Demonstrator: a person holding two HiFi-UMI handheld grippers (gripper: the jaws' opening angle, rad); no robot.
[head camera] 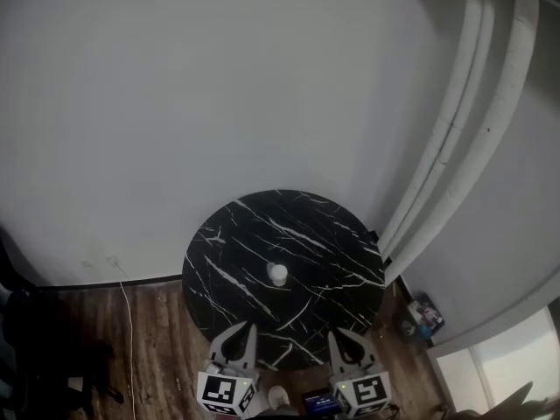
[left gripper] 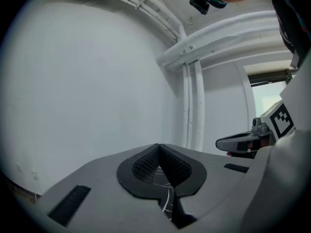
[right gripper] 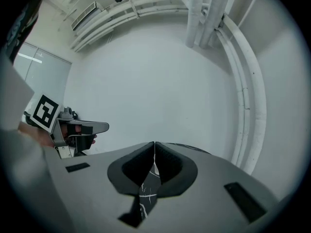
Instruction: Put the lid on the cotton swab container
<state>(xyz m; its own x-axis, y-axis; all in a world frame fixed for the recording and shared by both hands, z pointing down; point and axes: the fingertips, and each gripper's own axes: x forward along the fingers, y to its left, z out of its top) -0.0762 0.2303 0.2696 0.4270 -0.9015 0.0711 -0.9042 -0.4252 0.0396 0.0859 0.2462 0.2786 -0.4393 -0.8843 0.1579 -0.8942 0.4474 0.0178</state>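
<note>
Lowest in the head view, the left gripper (head camera: 246,329) and right gripper (head camera: 339,336), both grey two-jaw tools carrying marker cubes, sit at the near edge of the round black marble table with white veins (head camera: 332,234). In each gripper view the dark ribbed pads meet at their tips, so both pairs of jaws are closed and hold nothing; only slivers of marble show through the gaps lower down.

Further in, near the middle of the table, stands the small white cotton swab container (head camera: 277,275), well apart from both grippers. It is too small to tell whether a lid is on it, and no separate lid shows. Judging by this, nothing has been grasped and the capping has not begun.

Beyond are a plain white wall (head camera: 219,77) and white pipes (head camera: 464,103) at the upper right.
</note>
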